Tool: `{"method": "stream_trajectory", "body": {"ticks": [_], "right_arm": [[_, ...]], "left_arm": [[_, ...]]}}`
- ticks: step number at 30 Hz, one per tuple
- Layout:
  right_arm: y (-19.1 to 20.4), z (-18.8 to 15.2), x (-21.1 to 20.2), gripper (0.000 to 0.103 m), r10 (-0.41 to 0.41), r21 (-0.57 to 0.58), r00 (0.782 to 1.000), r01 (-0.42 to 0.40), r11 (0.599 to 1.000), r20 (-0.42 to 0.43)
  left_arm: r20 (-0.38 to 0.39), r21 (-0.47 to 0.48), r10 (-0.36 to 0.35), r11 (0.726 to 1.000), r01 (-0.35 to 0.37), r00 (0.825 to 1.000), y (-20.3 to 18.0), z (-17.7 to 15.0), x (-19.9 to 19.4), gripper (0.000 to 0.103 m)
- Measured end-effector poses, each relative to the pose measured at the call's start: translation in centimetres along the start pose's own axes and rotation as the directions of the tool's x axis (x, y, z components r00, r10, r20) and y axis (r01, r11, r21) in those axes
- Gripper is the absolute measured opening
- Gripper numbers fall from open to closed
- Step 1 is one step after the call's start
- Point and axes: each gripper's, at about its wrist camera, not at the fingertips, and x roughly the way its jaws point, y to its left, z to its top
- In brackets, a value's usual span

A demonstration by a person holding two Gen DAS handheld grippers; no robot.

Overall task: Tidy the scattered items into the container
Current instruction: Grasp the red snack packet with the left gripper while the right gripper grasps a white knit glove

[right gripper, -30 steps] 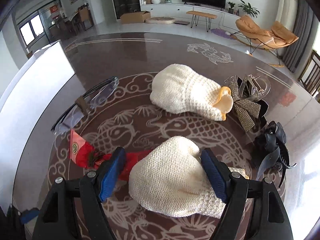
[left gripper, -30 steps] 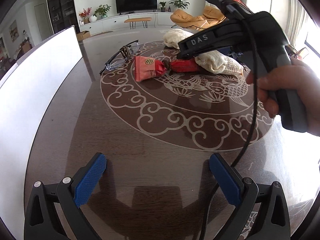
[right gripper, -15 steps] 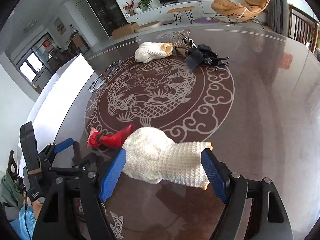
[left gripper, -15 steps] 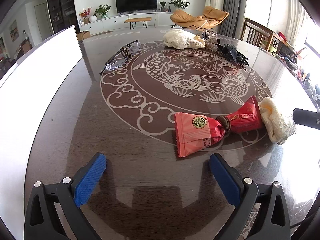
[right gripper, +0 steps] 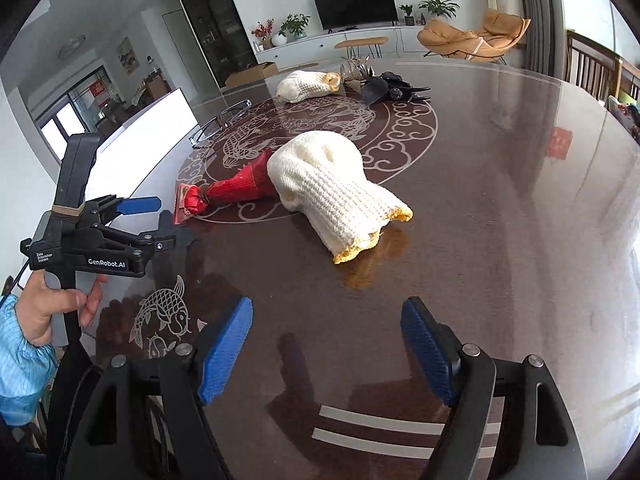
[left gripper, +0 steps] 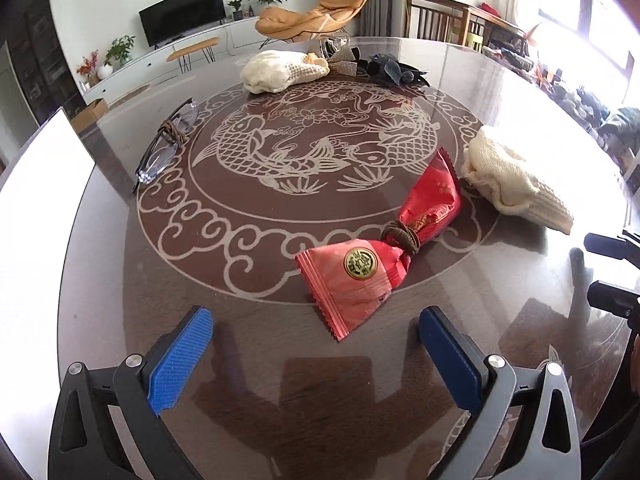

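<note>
left wrist view: the left gripper (left gripper: 316, 354) hangs over the tabletop (left gripper: 100, 264), jaws wide apart and empty. the red snack packet (left gripper: 376, 258), cinched at its waist by a brown band (left gripper: 402, 236), lies just ahead of the jaws, its near corner reaching toward the gap between them. a cream knitted glove (left gripper: 516, 184) lies just beside the packet's far end. a second cream glove (left gripper: 280, 72), a bow clip (left gripper: 344, 65), a black hair claw (left gripper: 394, 72) and spectacles (left gripper: 168, 146) lie further off. the white container (left gripper: 40, 200) stands at the left edge. judgement: the step in hand is picking up the packet. advice: lower the jaws astride the waist or the flat near half, close gently so the foil does not slip, lift clear, then carry it left to the container. the gold seal (left gripper: 361, 265) on the packet bears characters too small to read.

right wrist view: the right gripper (right gripper: 326, 346) is also wide apart with nothing between the jaws; the near glove (right gripper: 332, 188) lies ahead on the tabletop, touching the packet (right gripper: 236, 186), not held. the left gripper (right gripper: 152, 216), in a hand (right gripper: 48, 304) with a light blue sleeve, shows "genrobot.ai" and "data acquisition system" printed in white. red wall hangings carry no legible writing.
</note>
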Motion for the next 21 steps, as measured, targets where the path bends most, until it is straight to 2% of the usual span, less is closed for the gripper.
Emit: {"method": "stream_trajectory", "body": {"ticks": [3,6,10,14,15,16,17,19,21], "right_arm": [[-0.5,0.1,0.0,0.079,0.012,0.027,1.0,-0.013,1.0,0.025],[-0.5,0.1,0.1,0.079,-0.003,0.016,0.999,0.003,1.0,0.042],[0.0,-0.1,0.3,0.079,-0.04,-0.033,0.998,0.042,0.999,0.053],[0.9,-0.2,0.7,0.079,-0.095,-0.083,0.994,0.099,0.992,0.049],[1.2,-0.3,0.7,0.079,-0.112,-0.096,0.993,0.116,0.989,0.049],[1.5,-0.4,0.9,0.079,-0.129,-0.111,0.99,0.134,0.985,0.048],[1.7,-0.5,1.0,0.079,-0.148,-0.128,0.988,0.153,0.98,0.047],[2.2,-0.5,1.4,0.079,-0.178,-0.161,0.983,0.182,0.97,0.042],[2.1,-0.6,1.3,0.079,-0.16,-0.174,0.986,0.165,0.971,0.041]], "left_arm": [[-0.022,0.057,-0.009,0.998,0.01,1.0,-0.7,2.4,1.1,0.103],[-0.043,0.033,-0.118,0.992,0.119,0.992,-1.4,4.2,2.7,0.103],[0.058,0.001,-0.096,0.995,0.096,0.994,-2.6,4.6,2.8,0.103],[0.028,-0.002,-0.09,0.996,0.09,0.996,-2.8,4.7,2.5,0.103],[0.031,-0.015,-0.082,0.996,0.083,0.996,-2.7,4.6,2.3,0.096],[0.051,-0.037,-0.066,0.997,0.068,0.997,-2.6,4.4,1.9,0.076],[0.06,-0.065,-0.046,0.997,0.05,0.997,-2.6,4.2,1.6,0.067],[0.063,-0.125,-0.014,0.992,0.022,0.998,-2.2,3.4,0.8,0.029],[0.065,-0.158,0.004,0.987,0.006,0.998,-1.8,2.2,0.2,0.024]]}}
